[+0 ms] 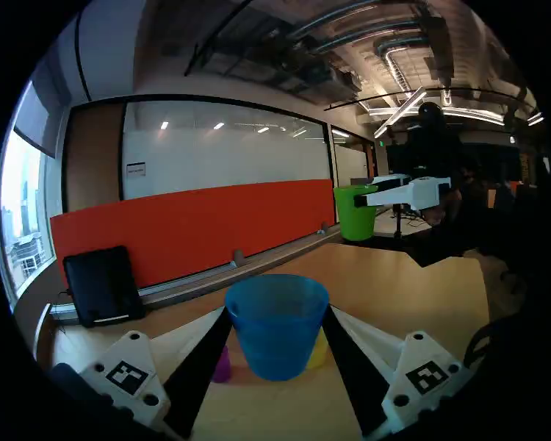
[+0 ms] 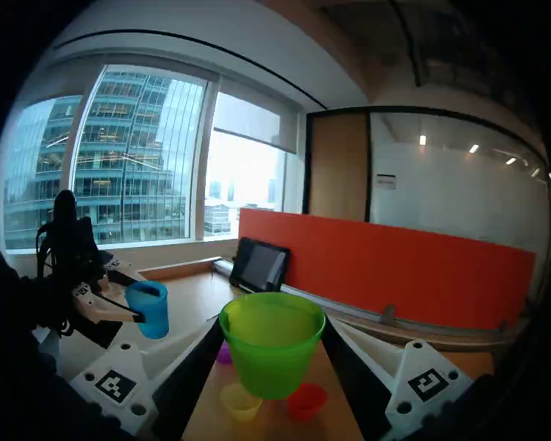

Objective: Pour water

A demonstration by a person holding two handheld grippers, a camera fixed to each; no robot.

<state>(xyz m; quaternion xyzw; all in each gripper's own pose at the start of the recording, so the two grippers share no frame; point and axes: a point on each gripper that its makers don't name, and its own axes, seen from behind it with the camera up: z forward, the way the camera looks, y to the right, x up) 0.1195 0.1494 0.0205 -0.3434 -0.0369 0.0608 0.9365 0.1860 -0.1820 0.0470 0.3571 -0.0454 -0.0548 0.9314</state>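
one wide wooden table [image 1: 408,279] ran out beyond the fingers, and there was the orange partition [image 1: 202,228] standing along its far edge, straight ahead. off past the left finger, a dark tablet [image 1: 103,285] leaned against that partition.

now the left gripper [image 1: 277,312]: fingers clamped, one on each side of the blue cup [image 1: 277,334], which sat upright right between the fingertips and was held up off the table. in the right gripper view that same gripper hung well off beyond the left finger, blue cup in its grip.

over to the right gripper [image 2: 272,327]: same story, both fingers pressed against the green cup [image 2: 272,345], upright between the tips and lifted clear of the wood. whether either cup held water, i could not tell.

down below the green cup, three little ones stood on the table between the fingers: a purple cup [image 2: 223,354] just beside the left finger, a yellow cup [image 2: 240,400] under the green cup's left side, and a red cup [image 2: 305,400] under its right side, near the yellow one but apart from it.
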